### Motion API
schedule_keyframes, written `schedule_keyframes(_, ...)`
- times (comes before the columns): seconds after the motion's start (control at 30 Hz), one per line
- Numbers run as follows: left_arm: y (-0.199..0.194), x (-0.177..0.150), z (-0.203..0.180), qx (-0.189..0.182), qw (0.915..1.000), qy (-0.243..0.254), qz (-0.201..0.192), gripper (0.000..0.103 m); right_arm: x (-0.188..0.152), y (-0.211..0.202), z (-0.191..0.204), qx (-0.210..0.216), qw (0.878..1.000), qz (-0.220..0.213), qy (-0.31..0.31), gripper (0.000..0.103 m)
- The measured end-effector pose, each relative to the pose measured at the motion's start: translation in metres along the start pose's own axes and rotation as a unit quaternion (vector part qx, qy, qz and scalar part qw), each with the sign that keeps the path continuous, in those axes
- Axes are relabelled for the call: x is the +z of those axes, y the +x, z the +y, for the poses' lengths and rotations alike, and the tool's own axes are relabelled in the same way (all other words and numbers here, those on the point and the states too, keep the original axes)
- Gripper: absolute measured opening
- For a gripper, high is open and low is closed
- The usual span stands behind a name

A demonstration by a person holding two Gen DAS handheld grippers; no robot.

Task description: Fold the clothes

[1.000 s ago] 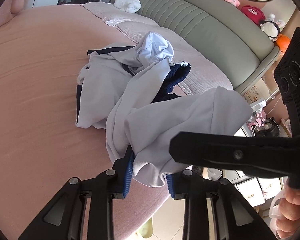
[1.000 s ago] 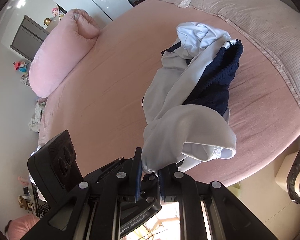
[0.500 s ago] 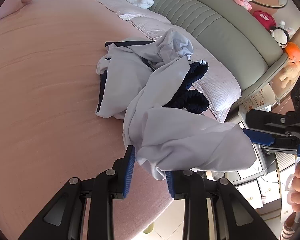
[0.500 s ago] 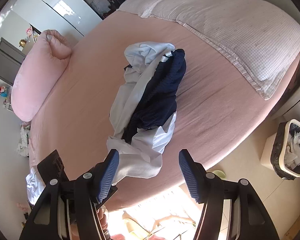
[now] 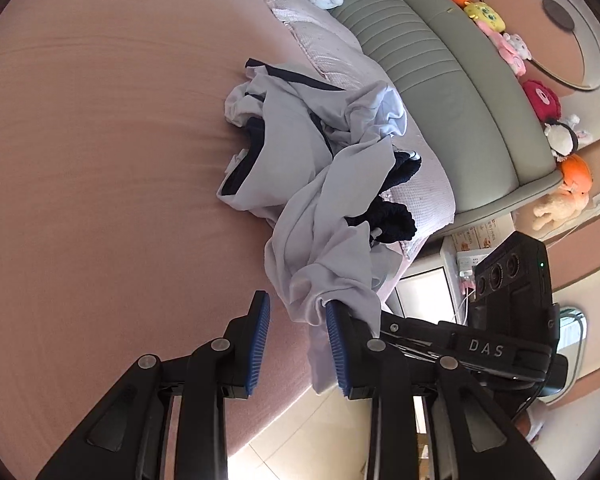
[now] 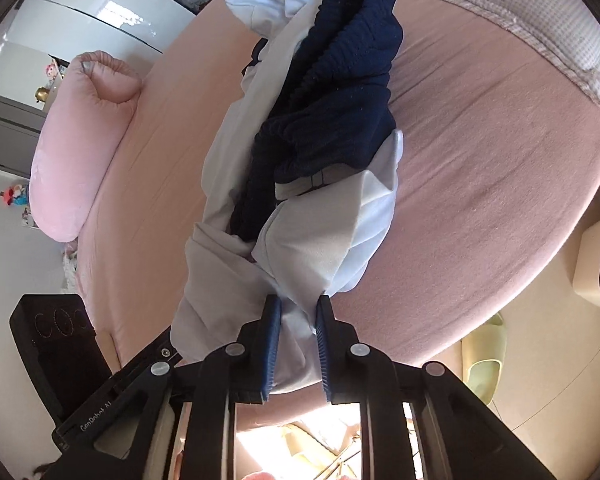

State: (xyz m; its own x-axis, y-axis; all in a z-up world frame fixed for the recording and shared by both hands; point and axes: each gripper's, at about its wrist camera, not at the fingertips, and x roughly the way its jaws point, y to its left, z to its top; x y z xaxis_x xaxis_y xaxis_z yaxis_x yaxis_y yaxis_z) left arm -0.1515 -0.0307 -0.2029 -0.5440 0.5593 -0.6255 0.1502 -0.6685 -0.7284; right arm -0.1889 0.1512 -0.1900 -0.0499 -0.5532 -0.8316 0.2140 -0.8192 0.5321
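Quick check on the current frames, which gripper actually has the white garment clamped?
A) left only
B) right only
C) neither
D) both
B. In the right wrist view the right gripper has its blue pads pinched on a bunched end of the white garment; in the left wrist view the left gripper stands open, with the cloth only draped over one finger and nothing between the pads.
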Motion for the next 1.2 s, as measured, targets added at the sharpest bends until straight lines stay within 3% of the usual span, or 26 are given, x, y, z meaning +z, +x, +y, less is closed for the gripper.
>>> schedule_keyframes(0.03, -0.003, 0.000, 0.001, 0.003, 1.0000, -0.005, -0.001, 0.051, -0.002, 0.002, 0.001, 0.000, 1.000, 0.001, -0.001, 0.013)
schedule_keyframes(0.1, -0.008, 0.000, 0.002, 0.003, 0.9999, -0.015, -0.006, 0.066, -0.005, 0.004, 0.002, 0.001, 1.000, 0.003, -0.004, 0.013)
schedule_keyframes(0.3, -0.022, 0.002, 0.004, -0.036, 0.9977, -0.049, -0.032, 0.067, -0.012, 0.008, 0.010, -0.017, 1.000, 0.005, -0.020, 0.013)
schedule_keyframes(0.43, -0.016, 0.002, 0.000, -0.046, 0.9974, -0.052, -0.020, 0.068, -0.016, 0.009, 0.017, -0.030, 0.999, 0.002, -0.036, 0.013)
schedule_keyframes(0.67, 0.002, -0.011, -0.013, -0.040, 0.9990, -0.020, -0.006, 0.068, -0.023, 0.006, 0.019, -0.030, 0.998, 0.008, -0.049, 0.013)
schedule_keyframes(0.77, 0.008, -0.013, -0.014, -0.041, 0.9989, -0.017, -0.013, 0.063, -0.027, 0.004, 0.023, -0.053, 0.995, 0.021, -0.077, 0.013)
schedule_keyframes(0.83, 0.011, -0.014, -0.010, -0.035, 0.9989, -0.029, -0.014, 0.039, -0.029, 0.002, 0.025, -0.070, 0.992, 0.031, -0.096, 0.013)
schedule_keyframes(0.93, 0.015, -0.012, -0.004, -0.016, 0.9990, -0.040, -0.007, 0.026, -0.033, -0.002, 0.027, -0.094, 0.987, 0.043, -0.121, 0.013)
schedule_keyframes(1.03, 0.016, -0.012, 0.002, -0.003, 0.9991, -0.043, -0.001, 0.025, -0.028, -0.020, 0.016, -0.105, 0.988, 0.042, -0.107, 0.015)
schedule_keyframes(1.17, 0.018, -0.013, 0.007, -0.015, 0.9983, -0.057, 0.004, 0.025, -0.015, -0.054, 0.003, -0.117, 0.990, -0.007, -0.077, 0.052)
schedule_keyframes(1.2, 0.019, -0.013, 0.006, -0.013, 0.9984, -0.054, 0.004, 0.025, -0.012, -0.061, 0.001, -0.119, 0.990, -0.020, -0.070, 0.055)
